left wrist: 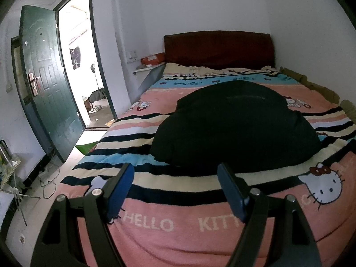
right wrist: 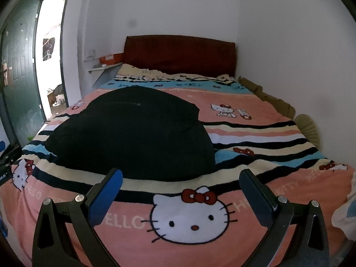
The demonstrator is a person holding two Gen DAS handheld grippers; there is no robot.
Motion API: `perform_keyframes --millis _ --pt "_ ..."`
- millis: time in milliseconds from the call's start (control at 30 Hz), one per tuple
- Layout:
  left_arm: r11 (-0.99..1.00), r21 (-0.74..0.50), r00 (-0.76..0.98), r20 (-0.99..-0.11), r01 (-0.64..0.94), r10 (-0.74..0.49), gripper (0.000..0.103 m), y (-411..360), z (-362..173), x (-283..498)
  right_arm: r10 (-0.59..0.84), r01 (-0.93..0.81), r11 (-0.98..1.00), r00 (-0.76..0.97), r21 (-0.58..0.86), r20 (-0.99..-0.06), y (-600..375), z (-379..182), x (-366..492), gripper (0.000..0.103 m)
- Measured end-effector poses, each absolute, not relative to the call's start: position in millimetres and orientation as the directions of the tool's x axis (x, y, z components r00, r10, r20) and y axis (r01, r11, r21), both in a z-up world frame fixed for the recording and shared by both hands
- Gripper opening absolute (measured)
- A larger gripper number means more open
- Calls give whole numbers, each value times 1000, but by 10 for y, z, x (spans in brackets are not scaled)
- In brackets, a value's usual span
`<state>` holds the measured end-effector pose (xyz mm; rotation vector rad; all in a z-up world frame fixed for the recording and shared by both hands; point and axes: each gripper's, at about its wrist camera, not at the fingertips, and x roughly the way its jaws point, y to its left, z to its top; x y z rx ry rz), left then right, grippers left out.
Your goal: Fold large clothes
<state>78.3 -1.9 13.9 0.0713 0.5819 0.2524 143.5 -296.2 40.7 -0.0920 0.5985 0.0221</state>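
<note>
Black garment point(left wrist: 235, 124) point(right wrist: 131, 135): one bulky heap, mid-bed, on striped pink blanket point(left wrist: 178, 233) point(right wrist: 244, 129). Left hand-held gripper point(left wrist: 176, 173): jaws apart, empty, over the blanket just short of the heap's near edge. Right hand-held gripper point(right wrist: 181, 179): jaws apart, empty, likewise near that edge.

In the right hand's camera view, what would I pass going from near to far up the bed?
Right gripper, open → big cat face on the blanket → black garment → blue band of blanket → dark red headboard → white wall.
</note>
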Motion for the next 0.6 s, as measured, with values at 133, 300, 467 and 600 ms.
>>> perform_keyframes --millis 133,300,467,600 --pt "967 139 801 -540 -215 256 76 -12 107 795 -10 -43 996 819 -78 -574 -2991 351 1460 103" --pt "966 139 795 -549 -217 258 76 16 80 833 -15 -36 997 810 -74 -586 -3025 290 1487 102" --pt "968 140 793 -555 -208 251 76 6 53 851 -16 -34 997 807 -73 -591 -3031 257 1509 103" --pt "969 142 793 -557 -201 246 76 -4 36 851 -16 -33 997 804 -71 -594 -3048 237 1513 103"
